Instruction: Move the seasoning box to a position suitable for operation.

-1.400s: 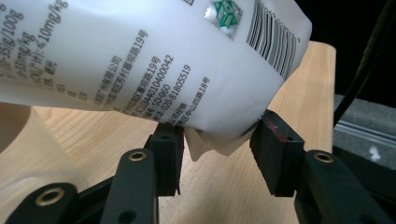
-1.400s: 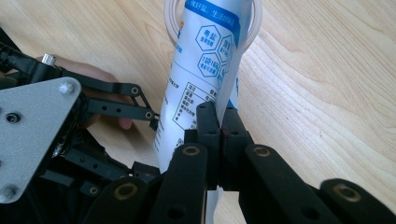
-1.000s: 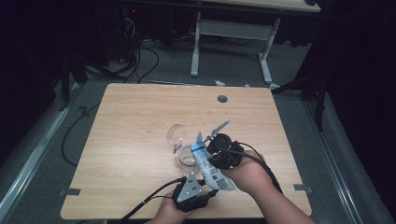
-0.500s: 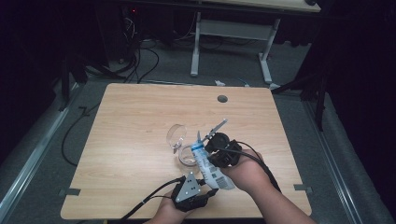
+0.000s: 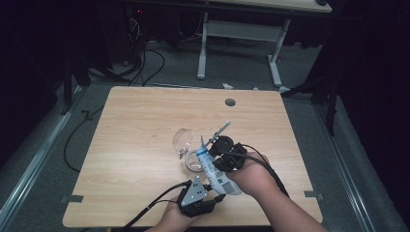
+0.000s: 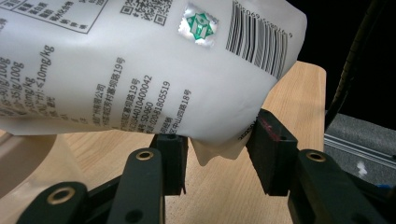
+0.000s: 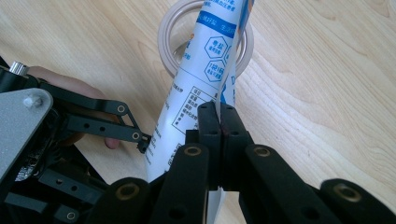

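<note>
Gripping a soft white pouch (image 5: 216, 170) printed with black text and a barcode, the right claw (image 7: 219, 116) has its black jaws pinched flat on the pouch's thin side seam. The pouch slants over a clear, round-rimmed glass (image 5: 186, 147) near the middle of the pale wood-grain desk (image 5: 135, 125), toward the near edge. Down at that edge, the left claw (image 6: 217, 149) stands part open, its jaws either side of the pouch's crimped bottom corner. Both hands come in from the near edge, the right hand (image 5: 251, 175) angled forward-left.
</note>
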Demonstrator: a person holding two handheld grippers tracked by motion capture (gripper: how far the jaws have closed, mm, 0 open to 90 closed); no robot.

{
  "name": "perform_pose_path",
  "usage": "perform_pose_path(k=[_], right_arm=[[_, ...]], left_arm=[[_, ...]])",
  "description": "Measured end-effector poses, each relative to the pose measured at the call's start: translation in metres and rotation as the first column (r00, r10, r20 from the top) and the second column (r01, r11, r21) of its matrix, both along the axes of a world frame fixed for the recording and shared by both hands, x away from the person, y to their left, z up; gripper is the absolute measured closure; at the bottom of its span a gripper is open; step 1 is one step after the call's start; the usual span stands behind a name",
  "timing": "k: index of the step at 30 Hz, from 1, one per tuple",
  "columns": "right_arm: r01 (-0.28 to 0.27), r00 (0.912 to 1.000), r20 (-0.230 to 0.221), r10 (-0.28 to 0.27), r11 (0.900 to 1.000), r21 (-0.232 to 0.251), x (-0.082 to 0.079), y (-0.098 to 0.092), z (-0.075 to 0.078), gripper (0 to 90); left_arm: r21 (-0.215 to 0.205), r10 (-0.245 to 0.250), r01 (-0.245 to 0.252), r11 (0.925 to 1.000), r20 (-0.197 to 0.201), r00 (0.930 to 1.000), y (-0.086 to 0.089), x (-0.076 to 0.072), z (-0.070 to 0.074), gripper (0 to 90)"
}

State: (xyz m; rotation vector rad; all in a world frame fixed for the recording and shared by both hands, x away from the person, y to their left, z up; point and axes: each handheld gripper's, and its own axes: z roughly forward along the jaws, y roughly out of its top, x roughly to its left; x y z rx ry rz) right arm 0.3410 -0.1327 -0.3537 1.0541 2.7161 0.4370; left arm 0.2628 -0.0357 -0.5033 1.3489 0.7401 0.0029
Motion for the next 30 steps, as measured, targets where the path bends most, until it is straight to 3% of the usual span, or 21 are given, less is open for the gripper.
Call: perform_pose_path(k=[30], right_arm=[[-0.012,0.9999,0.007,0.012,1.000,-0.021,0.0053,0.0094,0.0071,90.0]], left_arm=[[-0.006,0.000,0.000,1.0000,-0.014,0.9999,-0.0011,0.0057,0.0077,58.2]])
